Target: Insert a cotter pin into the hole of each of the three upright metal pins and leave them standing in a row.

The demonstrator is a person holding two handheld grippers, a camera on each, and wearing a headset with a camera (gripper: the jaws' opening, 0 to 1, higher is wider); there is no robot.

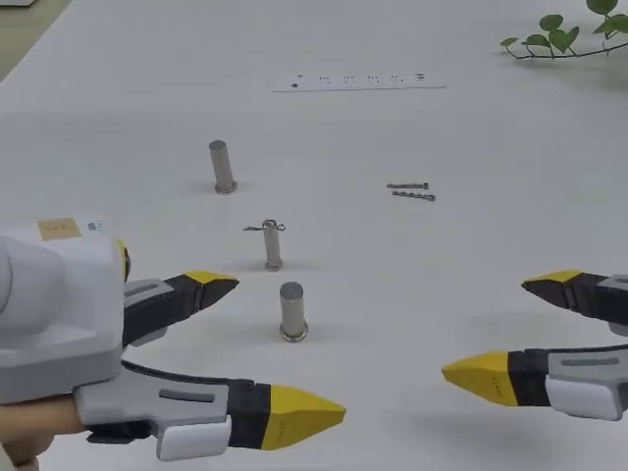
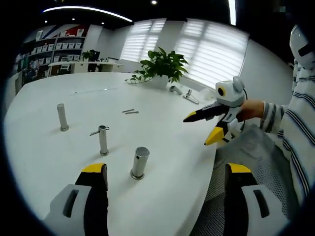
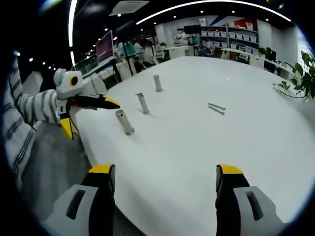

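On the white surface (image 1: 118, 88), head view: far metal pin (image 1: 223, 167), middle metal pin (image 1: 273, 247) with a cotter pin (image 1: 263, 228) through its top, and near metal pin (image 1: 292, 311) stand in a row. Two loose cotter pins (image 1: 412, 191) lie to the right. Near side: left tool (image 1: 290, 348) and right tool (image 1: 483, 328), both wide, nothing held. Left gripper view: jaws wide, near metal pin closest between them. Right gripper view: jaws wide, row far left, loose cotter pins right.

On the white table (image 1: 471, 265), the far pin (image 1: 222, 165), the middle pin (image 1: 272, 245) and the near pin (image 1: 292, 310) are standing apart in a slanted row, leaving bare gaps between them. A cotter pin (image 1: 257, 228) is sticking out leftward from the middle pin's top. Two loose cotter pins (image 1: 411, 190) are lying well to the right, with open tabletop stretching between. A plant (image 1: 564, 34) is trailing over the far right corner.
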